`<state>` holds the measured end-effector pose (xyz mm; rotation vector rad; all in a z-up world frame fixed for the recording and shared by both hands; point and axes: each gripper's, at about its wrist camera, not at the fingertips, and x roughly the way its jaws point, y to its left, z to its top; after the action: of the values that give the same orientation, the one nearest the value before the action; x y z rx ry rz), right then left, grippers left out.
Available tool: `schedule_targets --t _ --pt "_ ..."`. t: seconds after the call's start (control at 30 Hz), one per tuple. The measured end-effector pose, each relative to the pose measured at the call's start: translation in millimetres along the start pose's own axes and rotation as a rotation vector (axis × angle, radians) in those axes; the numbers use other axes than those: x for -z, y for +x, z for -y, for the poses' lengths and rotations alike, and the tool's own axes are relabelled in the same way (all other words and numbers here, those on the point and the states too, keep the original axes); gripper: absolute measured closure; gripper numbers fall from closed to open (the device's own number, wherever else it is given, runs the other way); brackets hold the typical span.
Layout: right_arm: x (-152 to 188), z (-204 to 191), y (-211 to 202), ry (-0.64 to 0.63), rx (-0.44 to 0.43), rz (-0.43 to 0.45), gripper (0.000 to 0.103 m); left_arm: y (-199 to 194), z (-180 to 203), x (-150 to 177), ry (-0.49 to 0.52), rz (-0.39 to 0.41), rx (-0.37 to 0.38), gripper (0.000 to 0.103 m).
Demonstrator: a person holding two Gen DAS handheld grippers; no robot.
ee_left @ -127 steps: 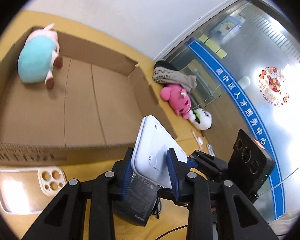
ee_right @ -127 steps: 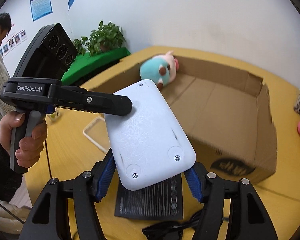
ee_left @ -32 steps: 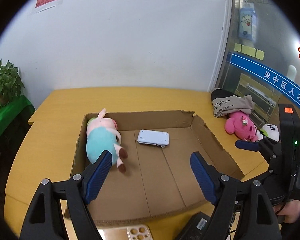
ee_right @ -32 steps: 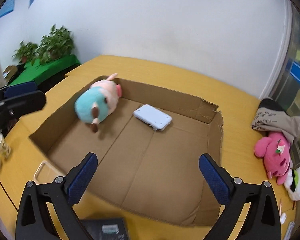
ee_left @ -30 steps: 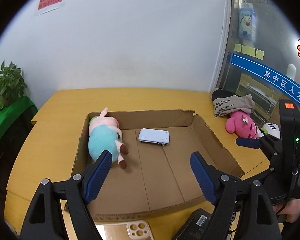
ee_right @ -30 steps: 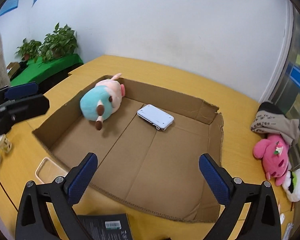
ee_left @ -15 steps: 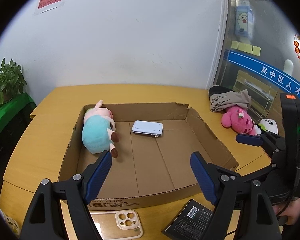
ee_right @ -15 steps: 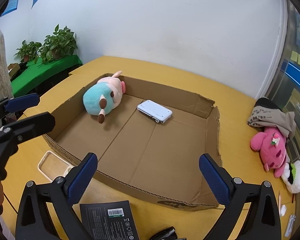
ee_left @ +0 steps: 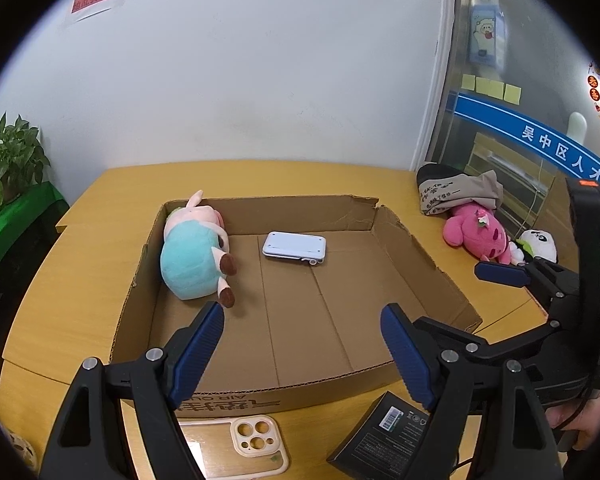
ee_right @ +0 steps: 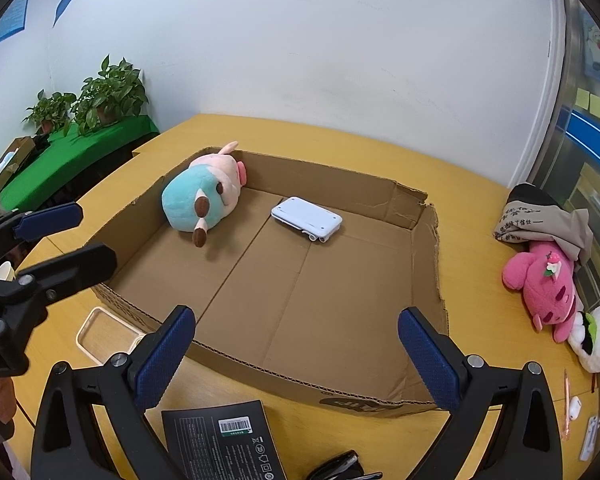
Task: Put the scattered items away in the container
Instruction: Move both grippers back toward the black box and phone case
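The cardboard box (ee_left: 416, 256) on the yellow tabletop (ee_right: 340, 136) holds a teal plush pig (ee_right: 198, 196) and a white device (ee_right: 306, 218). Your left tongs (ee_left: 302, 354) and right tongs (ee_right: 296, 350) hover apart, empty, above a black booklet (ee_right: 224, 438) and phone case (ee_left: 236, 446).

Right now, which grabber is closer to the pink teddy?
The right gripper. The pink teddy lies just off to its right side. The left gripper is farther away, over the box's other end.
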<state>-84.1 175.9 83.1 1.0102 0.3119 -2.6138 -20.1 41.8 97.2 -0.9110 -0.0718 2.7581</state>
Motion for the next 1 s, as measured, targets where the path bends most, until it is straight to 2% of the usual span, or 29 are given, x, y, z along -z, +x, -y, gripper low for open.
schedule_targets --t 0.23,1.0 --pt "1 -5 2 -0.012 -0.007 -0.005 0.0 3 -5 4 -0.013 -0.016 0.008 0.022" --pt "16 13 5 0.039 0.008 -0.022 0.0 16 -6 21 -0.025 -0.07 0.011 0.022"
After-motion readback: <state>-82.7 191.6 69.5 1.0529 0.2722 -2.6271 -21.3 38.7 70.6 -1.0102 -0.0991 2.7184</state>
